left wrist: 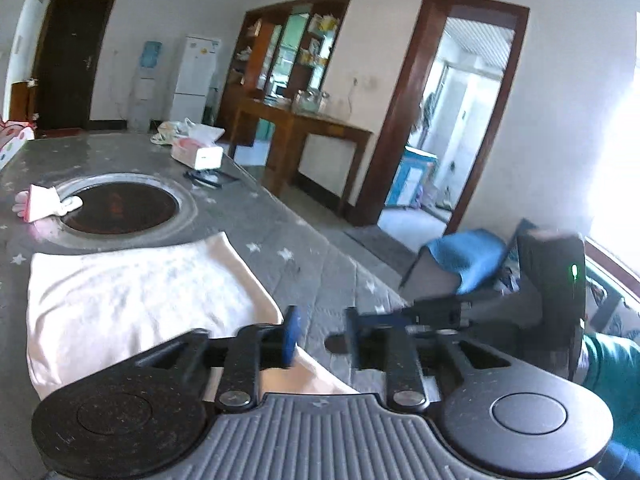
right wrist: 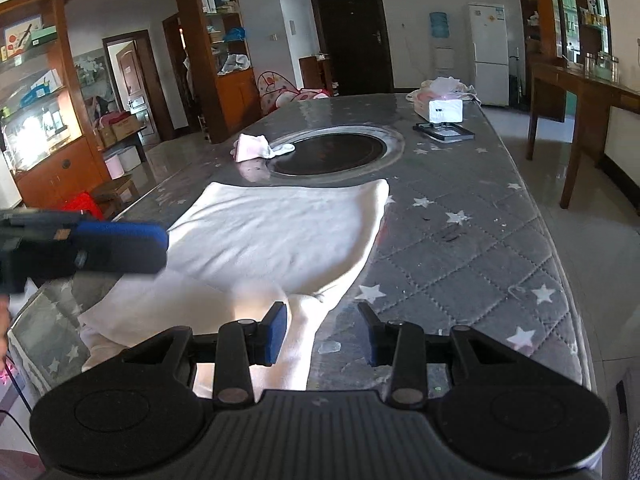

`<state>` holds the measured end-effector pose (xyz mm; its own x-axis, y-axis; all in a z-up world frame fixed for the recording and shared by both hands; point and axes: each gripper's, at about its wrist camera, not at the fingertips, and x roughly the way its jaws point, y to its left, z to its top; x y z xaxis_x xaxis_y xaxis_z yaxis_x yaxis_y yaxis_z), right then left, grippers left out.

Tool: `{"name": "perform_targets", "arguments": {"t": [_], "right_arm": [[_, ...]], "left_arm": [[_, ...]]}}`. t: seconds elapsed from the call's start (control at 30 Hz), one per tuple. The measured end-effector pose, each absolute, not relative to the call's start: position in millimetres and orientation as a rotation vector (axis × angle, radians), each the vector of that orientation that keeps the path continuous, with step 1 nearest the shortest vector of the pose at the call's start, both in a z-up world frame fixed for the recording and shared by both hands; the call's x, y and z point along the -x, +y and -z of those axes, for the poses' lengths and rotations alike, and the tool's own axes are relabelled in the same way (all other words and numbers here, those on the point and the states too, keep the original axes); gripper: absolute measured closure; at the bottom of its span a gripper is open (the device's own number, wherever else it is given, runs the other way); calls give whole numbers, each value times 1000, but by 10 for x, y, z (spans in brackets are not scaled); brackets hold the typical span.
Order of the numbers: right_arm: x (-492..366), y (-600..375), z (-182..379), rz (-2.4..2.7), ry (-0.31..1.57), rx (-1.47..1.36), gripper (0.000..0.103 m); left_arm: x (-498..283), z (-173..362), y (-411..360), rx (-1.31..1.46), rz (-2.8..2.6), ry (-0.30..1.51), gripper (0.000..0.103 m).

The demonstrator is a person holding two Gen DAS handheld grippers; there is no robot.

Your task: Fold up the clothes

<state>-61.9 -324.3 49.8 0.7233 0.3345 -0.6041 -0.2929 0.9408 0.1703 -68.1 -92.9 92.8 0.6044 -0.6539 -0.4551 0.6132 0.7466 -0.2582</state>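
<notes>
A pale pink garment [left wrist: 132,300] lies spread on the grey star-print table [left wrist: 304,240], its near end trailing toward the table's front edge; it also shows in the right wrist view [right wrist: 280,236]. My left gripper [left wrist: 322,334] is open and empty, just above the garment's right edge. My right gripper [right wrist: 326,334] is open and empty, over the garment's near right part. The right gripper also shows at the right of the left wrist view [left wrist: 460,268], and the left gripper at the left of the right wrist view [right wrist: 116,246].
A round dark inset [right wrist: 328,154] sits in the table's middle, with small folded pink and white cloths [right wrist: 256,148] at its left rim. A tissue box [right wrist: 442,108], a flat black tray [right wrist: 444,130] and a bag lie at the far end. A wooden side table [right wrist: 592,92] stands to the right.
</notes>
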Motion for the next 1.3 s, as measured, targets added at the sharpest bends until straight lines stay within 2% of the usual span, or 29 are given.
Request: {"name": "perform_targets", "arguments": {"t": [0.07, 0.23, 0.47, 0.63, 0.83, 0.93, 1.0, 1.13, 1.2, 1.3], "right_arm": [[615, -3228, -509, -354, 679, -66, 66], [617, -3093, -503, -405, 692, -49, 66], [558, -2900, -342, -439, 742, -26, 67], [484, -2840, -230, -428, 774, -15, 68], [490, -2772, -222, -416, 762, 28, 75], [495, -2752, -233, -408, 752, 45, 80], [495, -2742, -238, -402, 743, 58, 89], [508, -2732, -256, -384, 724, 78, 97], [538, -2733, -309, -377, 701, 86, 99], [583, -2734, -397, -364, 664, 100, 101]], "left_arm": [[727, -909, -810, 63, 713, 549, 57], [846, -799, -396, 1, 614, 552, 55], [1036, -453, 189, -90, 443, 650, 54], [1140, -313, 259, -149, 408, 666, 54], [1145, -244, 273, -165, 410, 657, 58], [1139, -223, 284, -163, 412, 656, 66], [1137, -210, 288, -163, 415, 656, 74], [1141, -208, 284, -159, 413, 652, 81], [1156, -235, 285, -163, 401, 637, 91], [1156, -259, 316, -154, 400, 629, 96]]}}
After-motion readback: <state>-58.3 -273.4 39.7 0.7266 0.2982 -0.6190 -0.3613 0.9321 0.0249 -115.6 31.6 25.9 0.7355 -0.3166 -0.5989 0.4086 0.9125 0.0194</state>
